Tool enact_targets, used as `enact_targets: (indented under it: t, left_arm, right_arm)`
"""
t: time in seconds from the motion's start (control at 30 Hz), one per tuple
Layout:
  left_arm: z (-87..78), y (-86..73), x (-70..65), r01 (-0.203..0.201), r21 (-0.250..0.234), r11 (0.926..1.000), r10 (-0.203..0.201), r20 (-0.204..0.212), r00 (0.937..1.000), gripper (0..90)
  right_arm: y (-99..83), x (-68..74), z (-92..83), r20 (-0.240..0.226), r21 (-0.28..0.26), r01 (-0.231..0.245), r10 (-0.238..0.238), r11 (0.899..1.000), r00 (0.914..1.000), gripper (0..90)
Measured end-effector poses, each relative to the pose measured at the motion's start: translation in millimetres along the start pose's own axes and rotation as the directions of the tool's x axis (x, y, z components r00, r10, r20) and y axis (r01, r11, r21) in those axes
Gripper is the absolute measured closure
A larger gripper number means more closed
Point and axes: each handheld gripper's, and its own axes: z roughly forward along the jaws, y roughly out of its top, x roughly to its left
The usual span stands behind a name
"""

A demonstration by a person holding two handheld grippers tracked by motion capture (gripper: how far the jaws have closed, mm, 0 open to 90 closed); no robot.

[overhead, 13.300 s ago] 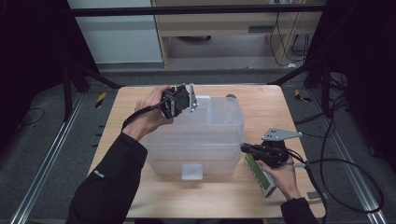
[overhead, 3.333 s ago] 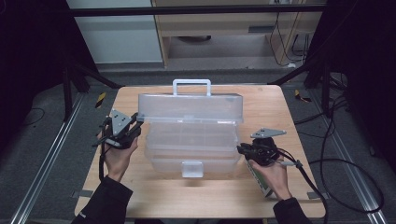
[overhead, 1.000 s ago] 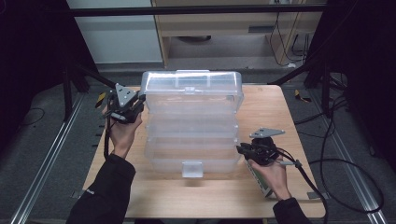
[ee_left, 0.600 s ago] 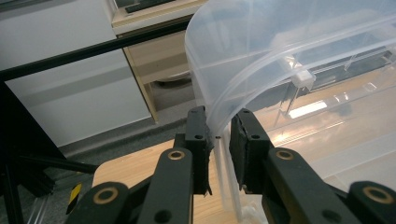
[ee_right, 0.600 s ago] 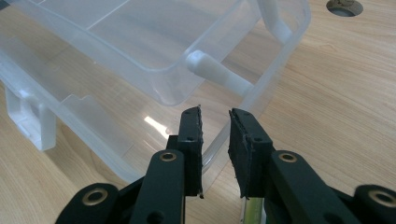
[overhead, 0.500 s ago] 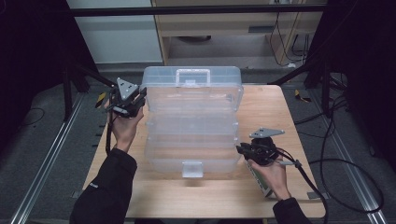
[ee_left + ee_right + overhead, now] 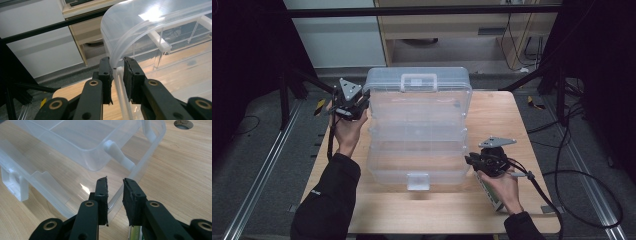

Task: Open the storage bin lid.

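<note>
Taking the clear plastic box (image 7: 418, 127) on the wooden table (image 7: 492, 210) as the landmark: the left gripper (image 7: 354, 106) sits at the box's far left corner, where the raised lid (image 7: 419, 87) curves away. In the left gripper view its jaws are pinched on the lid's thin edge (image 7: 115, 65), so the lid lies directly between the pads and rises up and away to the right. The box's long axis runs from the person toward the far side of the table, with the handle (image 7: 418, 80) at the far end and the latch (image 7: 418, 181) at the near end. The right gripper (image 7: 472, 162) rests at the box's near right corner. Its jaws straddle the clear rim (image 7: 113, 201) of the base there; I cannot tell whether the pads press it. The left hand is nearer the lid, so lowering the lid likely falls to it.
</note>
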Motion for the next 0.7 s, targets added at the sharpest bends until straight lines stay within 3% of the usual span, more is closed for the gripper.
enact_targets:
  t: [0.43, 0.5, 0.7]
  left_arm:
    - [7.2, 3.0, 2.2, 0.000, 0.003, 1.0000, 0.000, -0.010, 1.0000, 76.4]
    - [9.2, 3.7, 3.2, -0.013, 0.009, 0.9999, 0.013, -0.023, 0.9997, 81.5]
    - [13.3, 2.3, 4.8, -0.017, 0.006, 0.9998, 0.017, -0.027, 0.9995, 82.8]
  right_arm:
    - [0.8, -1.3, 0.9, 0.006, 0.002, -0.005, 0.005, 1.000, 1.0000, 74.2]
    - [0.9, -1.6, 1.2, 0.006, 0.000, -0.004, 0.004, 1.000, 1.0000, 74.2]
    - [0.8, -1.7, 1.2, 0.004, -0.001, -0.004, 0.004, 1.000, 1.0000, 74.1]
